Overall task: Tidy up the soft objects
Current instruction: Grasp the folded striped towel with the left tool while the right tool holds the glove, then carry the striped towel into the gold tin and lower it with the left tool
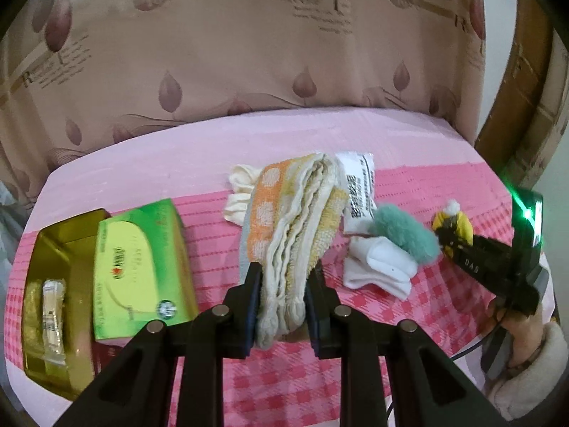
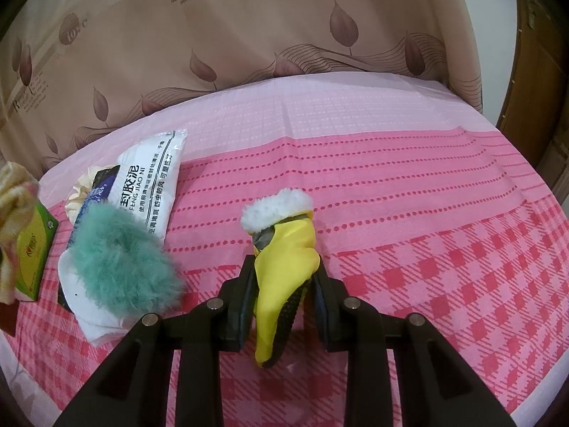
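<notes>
Soft, even indoor light falls on my pink tablecloth (image 2: 391, 163), shadows faint. Both fisheye views bend hard at the dark corners. The green box (image 1: 142, 270) looks slightly smeared (motion blur, perhaps), and the curtain (image 1: 231, 53) is soft.

Two close wrist views, seemingly sharing tablecloth (image 1: 213, 149).

Left gripper (image 1: 282, 306) clamped on folded orange-and-cream striped terry towel (image 1: 291, 220), green cardboard tissue box (image 1: 142, 270) at 9 o'clock, fluffy teal pompom (image 1: 405, 235) on white socks (image 1: 380, 270) at 3 o'clock, pink checked tablecloth (image 1: 444, 306) beneath.
</notes>
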`<state>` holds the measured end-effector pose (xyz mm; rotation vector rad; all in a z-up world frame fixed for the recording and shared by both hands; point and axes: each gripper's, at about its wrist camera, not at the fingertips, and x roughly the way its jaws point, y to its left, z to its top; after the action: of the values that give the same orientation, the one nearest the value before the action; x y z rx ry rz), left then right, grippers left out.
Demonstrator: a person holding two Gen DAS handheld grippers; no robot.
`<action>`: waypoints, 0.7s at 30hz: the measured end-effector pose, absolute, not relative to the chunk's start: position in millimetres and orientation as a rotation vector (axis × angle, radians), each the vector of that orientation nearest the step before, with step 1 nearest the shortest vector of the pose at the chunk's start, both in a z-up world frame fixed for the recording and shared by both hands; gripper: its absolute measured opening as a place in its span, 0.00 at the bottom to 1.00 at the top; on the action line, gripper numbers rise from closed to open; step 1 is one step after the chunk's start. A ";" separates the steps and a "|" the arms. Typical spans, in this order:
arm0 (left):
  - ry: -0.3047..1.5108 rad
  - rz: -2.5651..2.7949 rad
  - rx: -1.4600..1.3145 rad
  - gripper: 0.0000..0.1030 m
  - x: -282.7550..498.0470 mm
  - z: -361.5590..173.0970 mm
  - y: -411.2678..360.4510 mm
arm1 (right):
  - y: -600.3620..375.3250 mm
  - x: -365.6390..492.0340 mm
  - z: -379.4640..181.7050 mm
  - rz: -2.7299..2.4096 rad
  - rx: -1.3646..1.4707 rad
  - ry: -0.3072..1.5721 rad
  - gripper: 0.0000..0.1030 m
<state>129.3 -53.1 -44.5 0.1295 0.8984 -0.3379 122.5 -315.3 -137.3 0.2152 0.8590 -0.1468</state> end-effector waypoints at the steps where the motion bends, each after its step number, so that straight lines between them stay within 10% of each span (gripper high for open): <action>1: 0.892 -0.322 0.131 0.22 129.2 -40.8 -48.8 | -315.4 122.3 -137.5 -0.147 0.215 0.859 0.25; 21: 0.829 0.000 0.079 0.22 151.2 6.9 106.0 | -314.3 123.1 -138.2 -0.150 0.210 0.861 0.25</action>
<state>151.2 106.0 6.9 0.0790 0.8287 -0.0002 123.1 -314.3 -138.2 0.2099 0.8612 -0.1503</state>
